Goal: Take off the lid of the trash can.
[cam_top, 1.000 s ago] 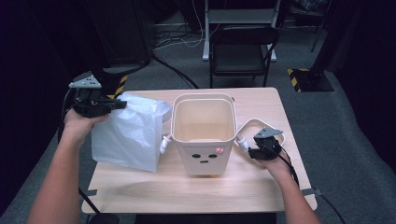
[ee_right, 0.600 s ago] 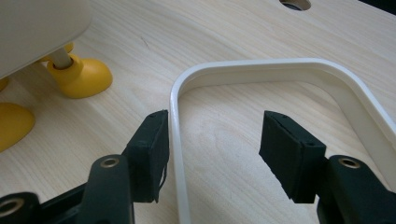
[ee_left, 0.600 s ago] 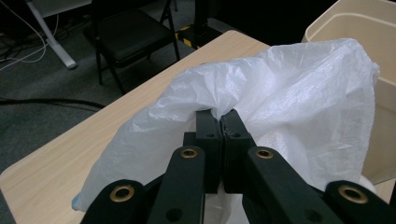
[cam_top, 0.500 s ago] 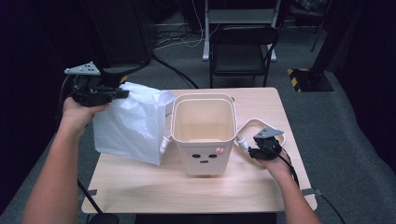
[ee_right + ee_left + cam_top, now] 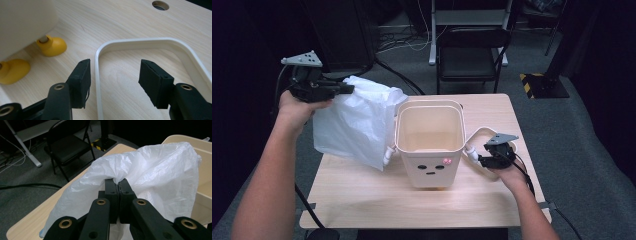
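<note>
White, crinkled plastic bag [image 5: 354, 120] hangs pinched in the left tongs [image 5: 346, 89], raised just left of the cream plastic bin with a face [image 5: 429, 142]. Right of that bin, the right tongs [image 5: 113, 81] rest spread over a white ring frame [image 5: 130, 43] on the wooden surface [image 5: 362, 200].

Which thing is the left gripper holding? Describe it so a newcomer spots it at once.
On the wooden table stands a cream bin with a face. Against its left side hangs a white plastic bag, pinched at its top edge by the left gripper: the one soft, crinkly thing there.
</note>
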Demonstrator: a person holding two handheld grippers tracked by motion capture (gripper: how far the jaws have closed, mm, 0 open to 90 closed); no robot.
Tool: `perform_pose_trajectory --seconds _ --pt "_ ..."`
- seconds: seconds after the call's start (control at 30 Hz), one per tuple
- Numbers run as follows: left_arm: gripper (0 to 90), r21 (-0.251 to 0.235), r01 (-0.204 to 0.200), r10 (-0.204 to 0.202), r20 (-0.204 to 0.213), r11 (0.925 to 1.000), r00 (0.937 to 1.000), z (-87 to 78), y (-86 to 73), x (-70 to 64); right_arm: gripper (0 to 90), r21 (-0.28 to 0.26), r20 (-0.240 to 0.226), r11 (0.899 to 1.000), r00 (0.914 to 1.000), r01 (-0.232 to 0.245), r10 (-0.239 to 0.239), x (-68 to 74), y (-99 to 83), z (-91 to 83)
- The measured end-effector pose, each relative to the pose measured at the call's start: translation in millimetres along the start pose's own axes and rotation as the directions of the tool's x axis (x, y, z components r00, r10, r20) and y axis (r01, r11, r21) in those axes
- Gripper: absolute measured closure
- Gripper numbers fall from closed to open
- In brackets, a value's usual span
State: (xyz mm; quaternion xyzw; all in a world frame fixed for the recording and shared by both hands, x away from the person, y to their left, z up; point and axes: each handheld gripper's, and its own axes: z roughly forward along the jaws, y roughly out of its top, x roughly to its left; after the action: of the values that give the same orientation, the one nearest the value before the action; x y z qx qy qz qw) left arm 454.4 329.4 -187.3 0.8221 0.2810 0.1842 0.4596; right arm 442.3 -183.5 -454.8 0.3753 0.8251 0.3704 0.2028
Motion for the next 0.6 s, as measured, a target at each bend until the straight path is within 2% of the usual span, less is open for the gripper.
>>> perform_pose_trajectory --seconds 0.13,0.27,0.6 --pt "87.9 -0.010 -0.023 0.023 0.037 0.9997 0.9990 0.2 8.1 -7.2 42.3 -0.034 -0.013 0.999 0.9999 -0.009 0.009 -3.5 12.8 -13.2" --pt "87.9 -0.012 -0.039 0.040 0.068 0.9992 0.9969 7.6 12.9 -12.8 42.1 -0.070 -0.033 0.997 0.9993 -0.021 0.019 -7.7 27.1 -30.5" --pt "87.9 0.006 -0.076 0.075 0.121 0.9971 0.9898 32.8 17.7 -26.8 42.4 -0.122 -0.053 0.992 0.9983 0.017 -0.024 -10.4 61.5 -67.2"
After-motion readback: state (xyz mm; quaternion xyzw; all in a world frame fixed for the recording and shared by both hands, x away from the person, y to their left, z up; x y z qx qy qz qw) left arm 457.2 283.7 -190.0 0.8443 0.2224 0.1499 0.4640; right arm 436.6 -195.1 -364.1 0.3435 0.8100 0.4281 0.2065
